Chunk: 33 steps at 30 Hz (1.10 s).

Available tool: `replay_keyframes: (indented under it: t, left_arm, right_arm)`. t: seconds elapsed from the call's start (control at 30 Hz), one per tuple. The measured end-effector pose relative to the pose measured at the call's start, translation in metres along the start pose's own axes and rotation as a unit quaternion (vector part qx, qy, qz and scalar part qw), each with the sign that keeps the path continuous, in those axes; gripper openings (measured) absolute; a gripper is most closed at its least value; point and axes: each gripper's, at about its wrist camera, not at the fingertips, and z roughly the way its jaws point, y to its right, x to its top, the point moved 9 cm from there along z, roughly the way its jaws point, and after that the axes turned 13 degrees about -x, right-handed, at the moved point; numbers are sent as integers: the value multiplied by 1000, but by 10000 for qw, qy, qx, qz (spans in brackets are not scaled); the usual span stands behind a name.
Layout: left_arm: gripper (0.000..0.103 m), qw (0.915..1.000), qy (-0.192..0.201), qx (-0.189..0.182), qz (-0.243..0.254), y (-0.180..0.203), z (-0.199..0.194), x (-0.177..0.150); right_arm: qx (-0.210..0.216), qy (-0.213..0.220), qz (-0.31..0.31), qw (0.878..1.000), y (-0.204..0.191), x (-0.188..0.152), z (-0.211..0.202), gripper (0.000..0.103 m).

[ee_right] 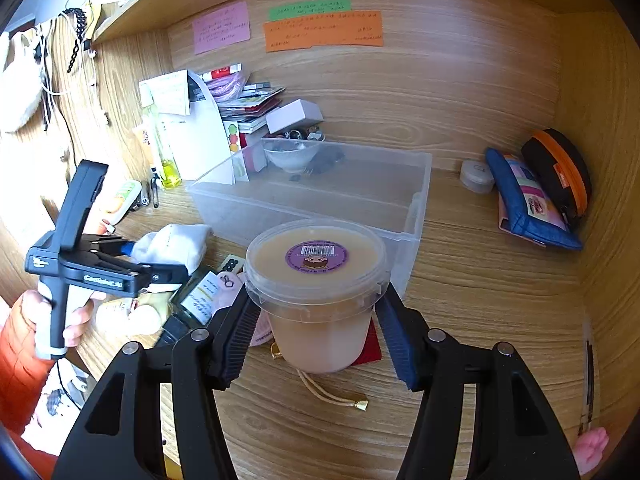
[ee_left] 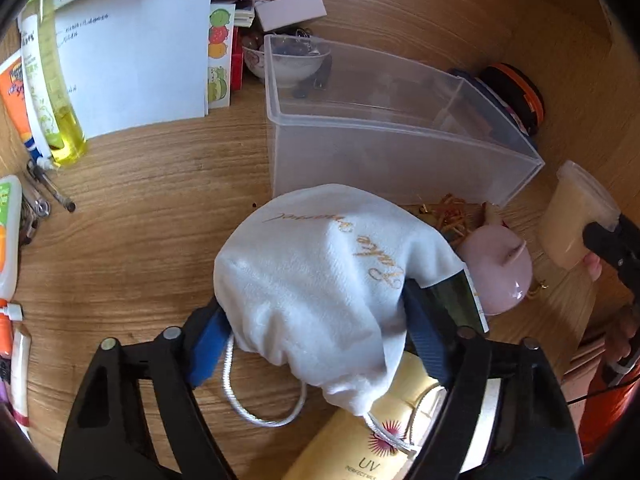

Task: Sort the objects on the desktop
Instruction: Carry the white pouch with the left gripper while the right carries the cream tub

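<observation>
Between the left hand-held gripper (ee_left: 316, 344) pads lies the white pouch (ee_left: 320, 280), clasped on the tabletop (ee_left: 140, 220); the clear bin (ee_left: 400, 120) stands just beyond, while the right hand-held gripper (ee_right: 316, 344) clamps the tub (ee_right: 316, 292).

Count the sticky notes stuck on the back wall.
3: a pink note on the left, a green note at the top middle, an orange note just below it. Others may be hidden.

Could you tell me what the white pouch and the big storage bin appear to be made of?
White pouch: soft napped fabric, probably velvet or flannel; fuzzy matte surface, folds, cord drawstring. Storage bin: frosted translucent plastic; rigid walls, with the bowl behind visible through them.
</observation>
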Motion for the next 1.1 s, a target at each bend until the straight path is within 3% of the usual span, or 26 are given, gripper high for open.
replay_keyframes:
  t: [0.17,0.3,0.83,1.1]
  left_arm:
    - [54,9990,200,163,354,9,-9,0]
    - [48,9979,307,261,512,15,-18,0]
    - [46,9884,1406,100,572,33,-93,63]
    - [46,9828,1666,131,789,46,-103,102]
  right_arm:
    - [29,33,-58,10000,0,8,3,55]
    - [138,67,-59,9999,-4,21,6,55]
    - [313,222,-117,9992,-6,61,11,55]
    - [240,334,-218,9989,-4,91,20,55]
